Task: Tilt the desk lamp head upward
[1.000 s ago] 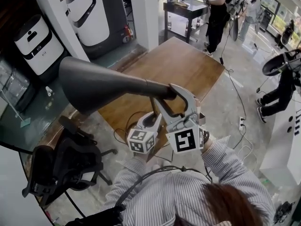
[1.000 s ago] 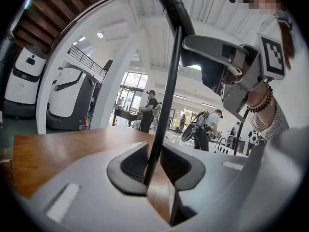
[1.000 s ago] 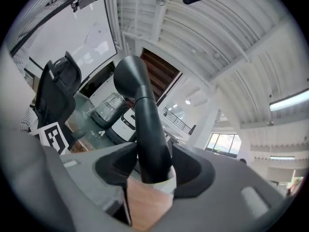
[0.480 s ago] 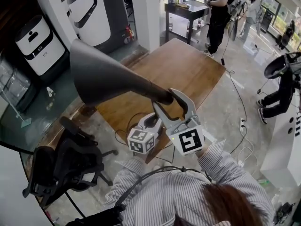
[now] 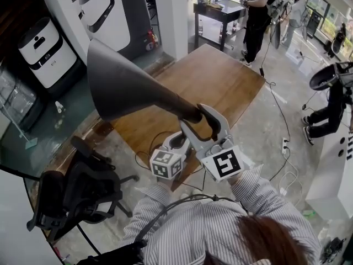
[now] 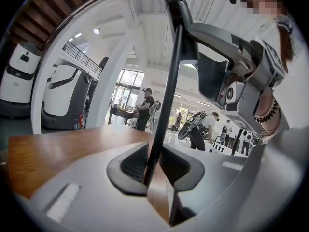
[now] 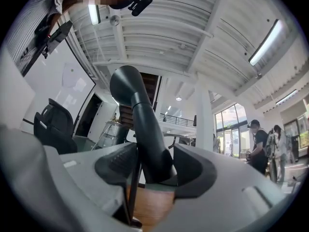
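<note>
The desk lamp's dark grey cone head points up and to the left over the wooden table. My right gripper is shut on the head's narrow neck, which fills the gap between the pads in the right gripper view. Just below it, my left gripper holds the thin black lamp stem. Its jaws are closing, and both pads lie against the stem. The lamp's base is hidden behind the grippers.
A black office chair stands at the lower left beside the table. White robot units line the left wall. People work at a black table behind, and cables run over the floor at the right.
The lamp head has tilted upward, its wide mouth rising from level toward the upper left. The right gripper has turned with it; the left has stayed on the stem.
</note>
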